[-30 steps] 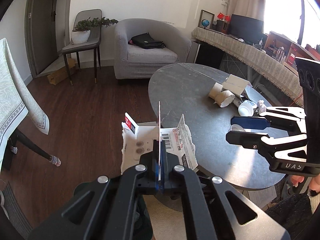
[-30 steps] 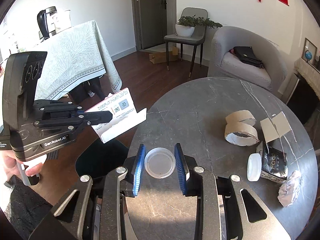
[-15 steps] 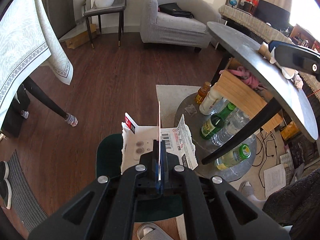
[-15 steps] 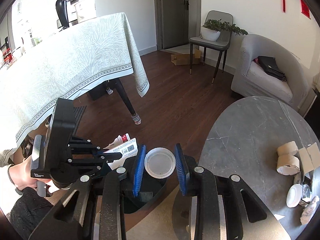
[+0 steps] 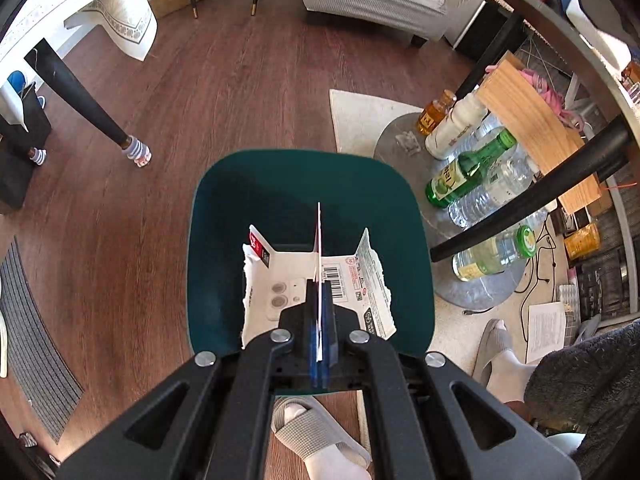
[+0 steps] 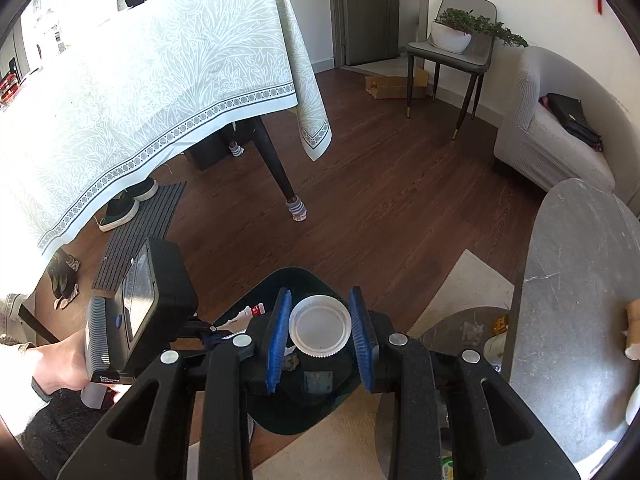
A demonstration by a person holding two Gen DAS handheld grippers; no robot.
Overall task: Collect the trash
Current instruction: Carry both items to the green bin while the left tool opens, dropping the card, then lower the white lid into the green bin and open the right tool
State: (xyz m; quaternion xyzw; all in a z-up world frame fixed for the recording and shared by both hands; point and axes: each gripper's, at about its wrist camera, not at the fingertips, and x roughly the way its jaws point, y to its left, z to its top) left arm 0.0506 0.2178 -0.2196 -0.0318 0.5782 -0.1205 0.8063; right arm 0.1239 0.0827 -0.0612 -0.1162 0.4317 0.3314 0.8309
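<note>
colours around the dark teal bin (image 5: 224, 216)

white torn carton (image 5: 288, 280) with red corner and black barcode; white ribbed lid (image 6: 320, 326); pale green leaf-patterned tablecloth (image 6: 140, 72); reddish-brown wood floor (image 5: 200, 80).

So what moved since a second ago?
Both claws swung away from the grey table and down over the dark green bin. The left claw now hangs over its opening, and the right claw too. Nothing was dropped: the torn box and white lid are still gripped.

My left gripper (image 5: 320, 320) matt black plastic pinching thin printed cardboard packaging (image 5: 316, 280), smooth dark green plastic bin (image 5: 224, 216), my right gripper (image 6: 320, 332) with ribbed blue pads (image 6: 278, 332), white ridged plastic lid (image 6: 320, 326), glossy wood floor (image 5: 224, 80).
</note>
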